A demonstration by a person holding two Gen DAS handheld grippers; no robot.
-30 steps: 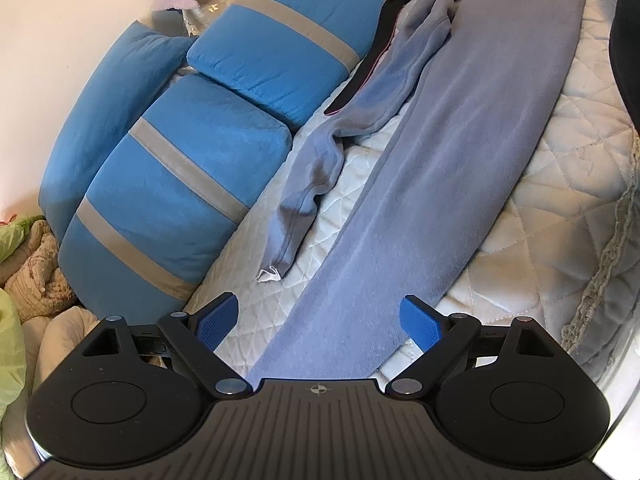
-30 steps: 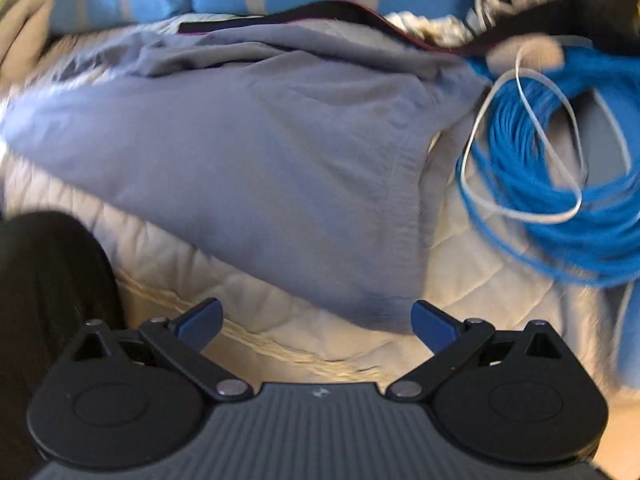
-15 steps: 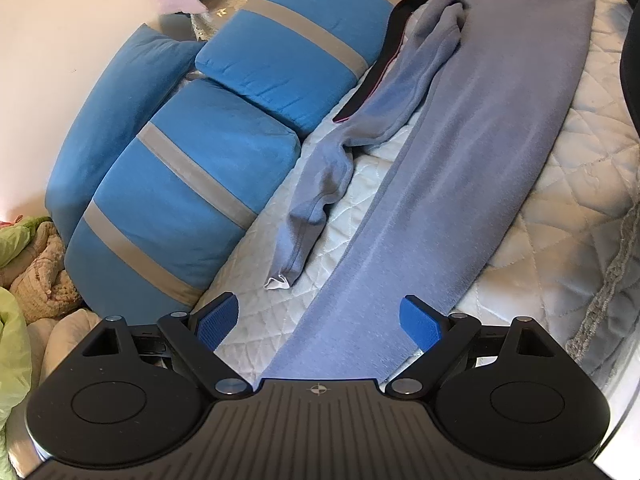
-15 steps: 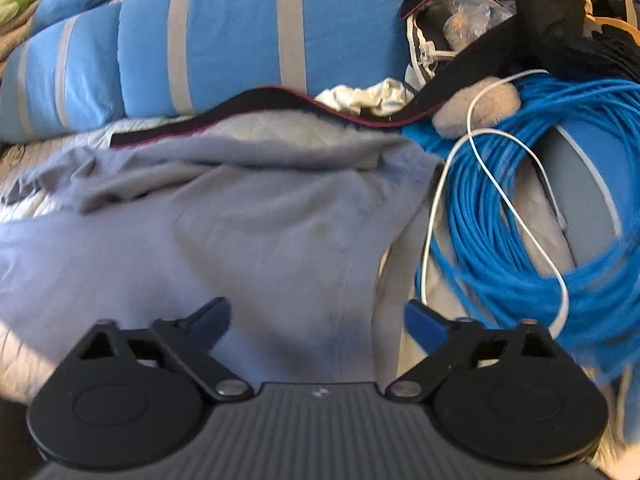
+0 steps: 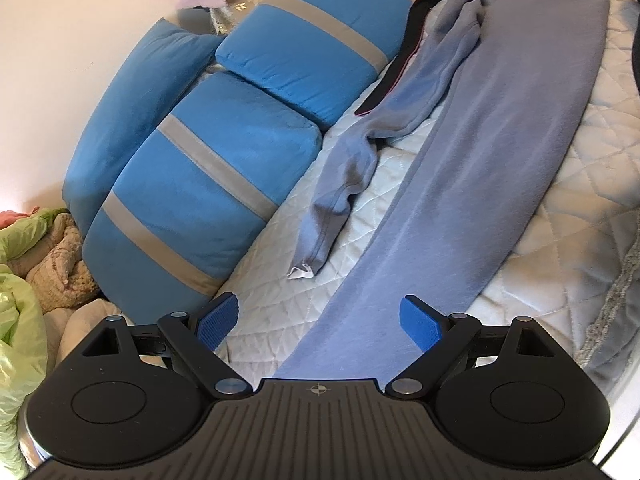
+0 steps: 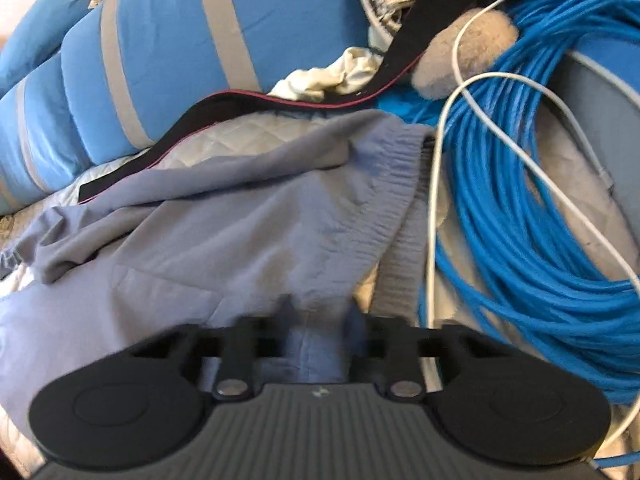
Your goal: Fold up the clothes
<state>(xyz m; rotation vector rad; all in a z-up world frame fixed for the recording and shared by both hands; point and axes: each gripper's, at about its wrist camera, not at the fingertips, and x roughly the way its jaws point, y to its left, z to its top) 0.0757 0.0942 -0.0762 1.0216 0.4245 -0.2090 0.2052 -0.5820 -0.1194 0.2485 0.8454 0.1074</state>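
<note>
Grey-blue trousers [image 5: 480,160] lie stretched on a white quilted mattress [image 5: 580,200]. One leg runs long and flat. The other leg [image 5: 344,184] is crumpled beside it, its hem turned up white. My left gripper [image 5: 320,324] is open over the long leg's hem, and the cloth lies between its blue pads [image 5: 218,320] without touching them. In the right wrist view the trousers' ribbed waistband [image 6: 400,168] lies near the cables. My right gripper [image 6: 320,316] sits at the waist end, blurred, its jaws closing with a fold of the trousers [image 6: 240,240] pinched between them.
Blue pillows with grey stripes [image 5: 208,184] line the wall side. A coil of blue cable [image 6: 520,220] and a white cord [image 6: 436,184] lie right of the waistband. A black strap with a red edge [image 6: 248,98] crosses behind. Green bedding [image 5: 16,312] is piled at the left.
The right gripper slid along the trousers to the waist end, beside the blue cable, and its jaws went from wide apart to nearly together on the cloth. The left gripper's view crept slightly.
</note>
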